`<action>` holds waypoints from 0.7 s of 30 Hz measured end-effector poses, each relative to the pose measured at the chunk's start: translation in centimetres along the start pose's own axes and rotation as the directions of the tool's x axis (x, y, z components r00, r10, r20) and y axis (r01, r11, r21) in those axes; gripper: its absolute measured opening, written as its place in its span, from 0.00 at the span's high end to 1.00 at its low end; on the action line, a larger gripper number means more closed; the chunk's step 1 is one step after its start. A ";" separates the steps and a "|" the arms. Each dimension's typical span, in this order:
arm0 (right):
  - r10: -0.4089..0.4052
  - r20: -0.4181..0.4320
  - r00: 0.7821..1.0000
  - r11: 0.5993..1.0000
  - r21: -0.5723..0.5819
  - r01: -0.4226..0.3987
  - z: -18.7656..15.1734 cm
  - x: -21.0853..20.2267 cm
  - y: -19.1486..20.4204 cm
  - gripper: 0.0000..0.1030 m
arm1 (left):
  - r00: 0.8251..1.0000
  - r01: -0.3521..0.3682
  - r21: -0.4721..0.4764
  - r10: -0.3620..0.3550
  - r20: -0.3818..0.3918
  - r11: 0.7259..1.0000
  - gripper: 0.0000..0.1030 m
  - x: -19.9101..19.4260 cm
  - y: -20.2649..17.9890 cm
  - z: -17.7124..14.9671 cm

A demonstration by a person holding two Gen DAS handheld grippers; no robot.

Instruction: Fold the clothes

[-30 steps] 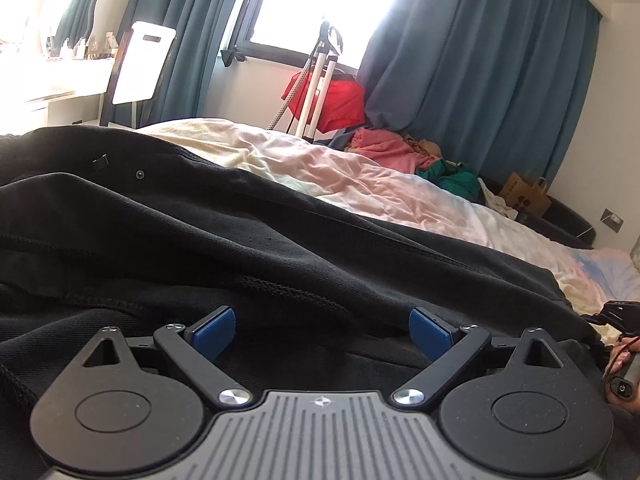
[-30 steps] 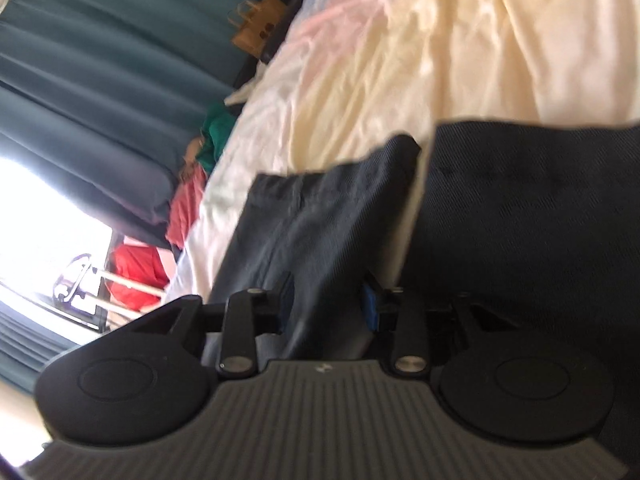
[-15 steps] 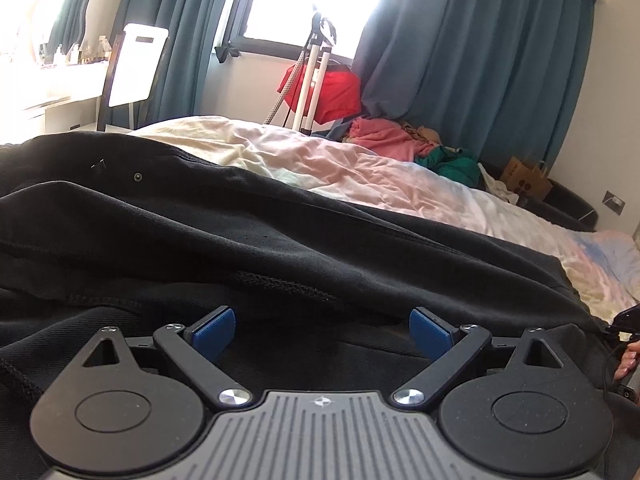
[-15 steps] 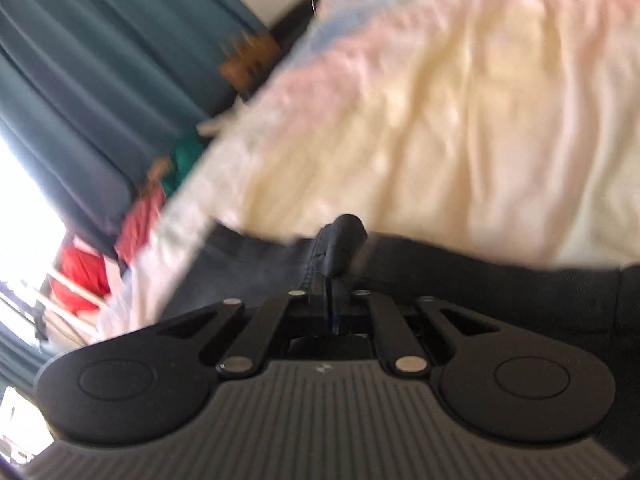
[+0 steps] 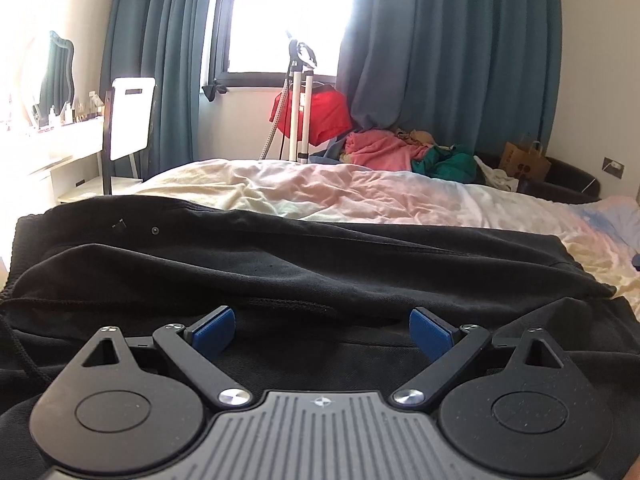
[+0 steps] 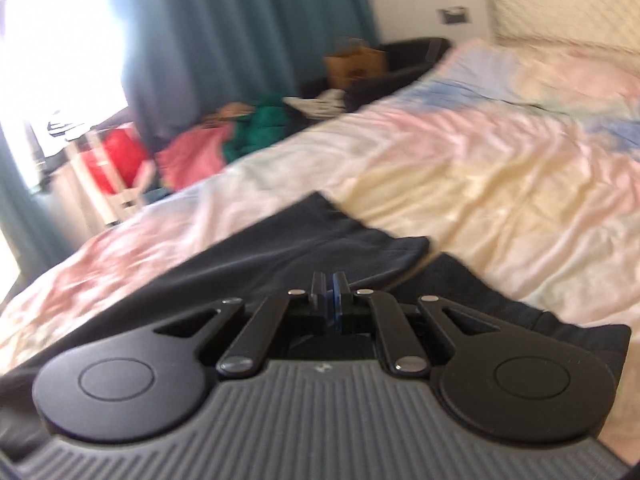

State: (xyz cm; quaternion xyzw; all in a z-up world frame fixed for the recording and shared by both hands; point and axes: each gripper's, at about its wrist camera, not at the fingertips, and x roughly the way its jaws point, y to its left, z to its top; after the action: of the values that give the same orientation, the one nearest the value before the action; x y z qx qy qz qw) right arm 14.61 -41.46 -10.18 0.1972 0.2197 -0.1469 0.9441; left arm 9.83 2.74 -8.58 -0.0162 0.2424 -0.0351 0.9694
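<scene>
Left gripper [image 5: 322, 330] wide, low over black garment [image 5: 280, 264], not gripping. Right gripper [image 6: 330, 300] pinched together at garment hem [image 6: 320, 240]; whether cloth caught, cannot tell. Garment spread on bed [image 5: 380, 196]. Beyond: clothes pile [image 5: 384, 148], curtains [image 5: 460, 48].

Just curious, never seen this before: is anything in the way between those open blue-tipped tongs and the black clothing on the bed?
Nothing visible. The left tongs stand open directly over the black garment, with only its own folds between the tips.
</scene>
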 end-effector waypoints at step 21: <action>0.303 -0.077 0.950 0.915 -0.254 -0.312 -6.2 -11.7 8.5 0.93 | 1.000 -0.009 0.023 0.009 -0.020 1.000 0.06 -9.0 1.6 -2.5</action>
State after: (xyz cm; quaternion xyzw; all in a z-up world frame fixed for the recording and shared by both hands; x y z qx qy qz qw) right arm 5.45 -29.05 -7.18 0.1051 0.2207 0.0374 0.9690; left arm 0.77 5.01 -6.66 -0.0035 0.2518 -0.0337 0.9672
